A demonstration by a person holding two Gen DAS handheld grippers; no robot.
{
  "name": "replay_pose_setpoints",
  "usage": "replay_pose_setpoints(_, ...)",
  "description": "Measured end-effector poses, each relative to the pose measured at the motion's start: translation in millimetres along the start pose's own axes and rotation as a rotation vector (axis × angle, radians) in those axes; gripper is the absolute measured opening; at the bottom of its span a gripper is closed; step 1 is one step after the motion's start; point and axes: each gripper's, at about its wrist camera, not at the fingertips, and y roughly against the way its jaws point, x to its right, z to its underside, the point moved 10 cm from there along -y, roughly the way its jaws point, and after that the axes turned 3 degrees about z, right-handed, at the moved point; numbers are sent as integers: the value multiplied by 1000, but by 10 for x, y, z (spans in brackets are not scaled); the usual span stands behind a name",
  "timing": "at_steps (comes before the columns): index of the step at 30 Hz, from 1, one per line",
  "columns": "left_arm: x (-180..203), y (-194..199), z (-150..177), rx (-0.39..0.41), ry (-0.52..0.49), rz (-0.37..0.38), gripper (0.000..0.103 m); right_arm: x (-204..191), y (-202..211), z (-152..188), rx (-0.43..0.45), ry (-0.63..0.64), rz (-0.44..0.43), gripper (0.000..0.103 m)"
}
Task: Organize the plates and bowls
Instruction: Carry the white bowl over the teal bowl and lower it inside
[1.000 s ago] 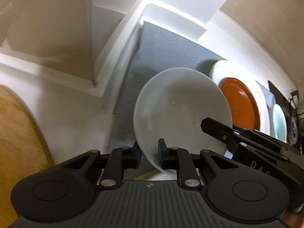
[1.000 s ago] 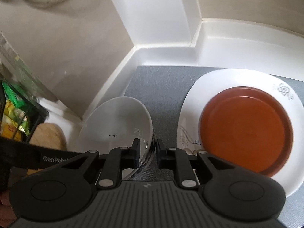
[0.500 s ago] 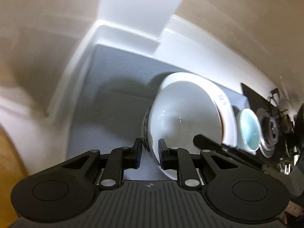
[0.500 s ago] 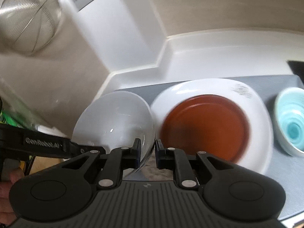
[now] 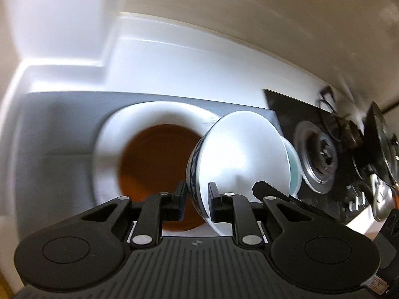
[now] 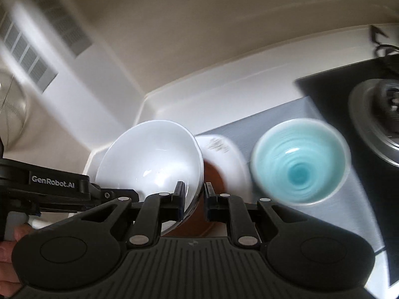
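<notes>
A white bowl [image 5: 242, 154] with a blue-patterned outside is held in the air by both grippers. My left gripper [image 5: 197, 200] is shut on its left rim. My right gripper [image 6: 194, 198] is shut on its right rim [image 6: 149, 164]. Below it a brown plate [image 5: 154, 172] lies on a larger white plate [image 5: 109, 139], on a grey mat [image 5: 54, 134]. A light blue bowl [image 6: 299, 162] stands on the mat to the right, partly hidden behind the white bowl in the left wrist view [image 5: 294, 172].
A black gas stove [image 5: 324, 154] with a burner lies to the right of the mat, also in the right wrist view [image 6: 374, 114]. White counter rim and beige wall run behind. A wall vent [image 6: 32, 54] is at upper left.
Both grippers carried the white bowl up and to the right, from the left part of the mat to above the plates near the blue bowl. The views are motion-blurred.
</notes>
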Motion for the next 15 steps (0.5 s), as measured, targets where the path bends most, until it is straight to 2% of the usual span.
replay_pose_setpoints(8, 576, -344, -124, -58, -74, 68, 19, 619, 224, -258, 79, -88, 65, 16)
replay_pose_setpoints(11, 714, -530, -156, -100, -54, 106, 19, 836, 295, -288, 98, -116, 100, 17)
replay_pose_setpoints(15, 870, -685, -187, -118, -67, 109, 19, 1055, 295, -294, 105, -158, 113, 17)
